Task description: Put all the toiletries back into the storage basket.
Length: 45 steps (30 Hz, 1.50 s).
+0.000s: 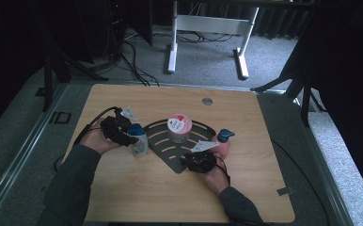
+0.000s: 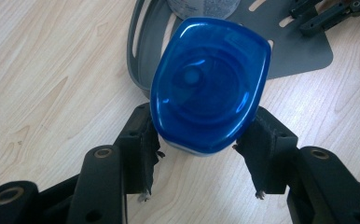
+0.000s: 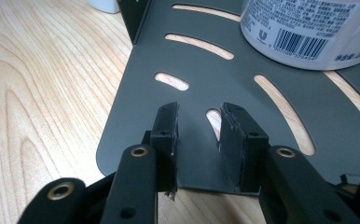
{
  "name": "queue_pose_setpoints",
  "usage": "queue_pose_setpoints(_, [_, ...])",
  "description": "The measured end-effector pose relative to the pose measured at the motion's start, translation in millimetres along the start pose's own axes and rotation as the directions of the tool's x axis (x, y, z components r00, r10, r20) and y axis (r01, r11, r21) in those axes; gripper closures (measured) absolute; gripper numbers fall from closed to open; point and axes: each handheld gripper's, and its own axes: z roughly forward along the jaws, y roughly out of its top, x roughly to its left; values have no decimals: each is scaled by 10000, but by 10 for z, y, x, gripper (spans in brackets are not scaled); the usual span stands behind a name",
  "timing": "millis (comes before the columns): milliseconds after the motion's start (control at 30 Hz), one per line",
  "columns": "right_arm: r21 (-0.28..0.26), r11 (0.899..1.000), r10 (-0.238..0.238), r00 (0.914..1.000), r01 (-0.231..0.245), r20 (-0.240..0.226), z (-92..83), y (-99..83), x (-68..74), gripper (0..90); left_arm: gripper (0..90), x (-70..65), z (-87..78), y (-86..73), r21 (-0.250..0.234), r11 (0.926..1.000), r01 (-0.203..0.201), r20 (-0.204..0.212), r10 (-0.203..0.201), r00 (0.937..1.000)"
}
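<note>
Blue plastic marks the cap of a small pale bottle [image 2: 210, 86] that is clamped at its sides between the jaws of the left gripper [image 1: 123, 133]; in the left gripper view both pads are seen pressed against the bottle just below the cap. The bottle stands upright on the wooden table [image 1: 123, 197], just beside the left rim of a dark slotted metal tray [image 3: 225, 74].

Nearer the person, the right gripper [image 3: 197, 135] is held low at the tray's near corner (the rounded one), its jaws partly parted on either side of one slot; whether the tray's edge is pinched between them cannot be told. In the high view the same gripper [image 1: 199, 161] is seen at that corner, with the hand behind it.

One container stands on the tray: a white tub [image 1: 178, 128] with a pink-and-white lid, set upright towards the tray's middle. Its printed label and barcode are shown in the right gripper view. What the tub and the bottle hold cannot be seen, since both are closed.

Just beside the tray's right edge, on the table, a pinkish bottle with a dark blue top [image 1: 224, 141] is stood upright. Farther back, a round grey plug [image 1: 207, 101] is set in the tabletop.
</note>
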Motion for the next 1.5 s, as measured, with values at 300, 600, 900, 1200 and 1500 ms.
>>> queue_pose_setpoints(300, [0,10000,-2,10000,2,-8,0,0,0,671,477,5,57,46,266,9994,-222,95,220,9997])
queue_pose_setpoints(600, [0,10000,-9,10000,9,-33,1,0,-1,666,470,44,106,68,389,9988,-282,284,271,9992])
queue_pose_setpoints(900, [6,10000,-25,10000,25,-47,0,0,-1,663,463,42,135,145,598,9969,-513,435,487,9979])
queue_pose_setpoints(1200, [6,10000,-27,10000,27,-55,1,0,-2,661,463,43,175,204,717,9951,-683,489,649,9967])
queue_pose_setpoints(1500, [9,10000,-33,10000,33,-61,0,0,-2,660,462,88,212,198,837,9944,-639,763,575,9954])
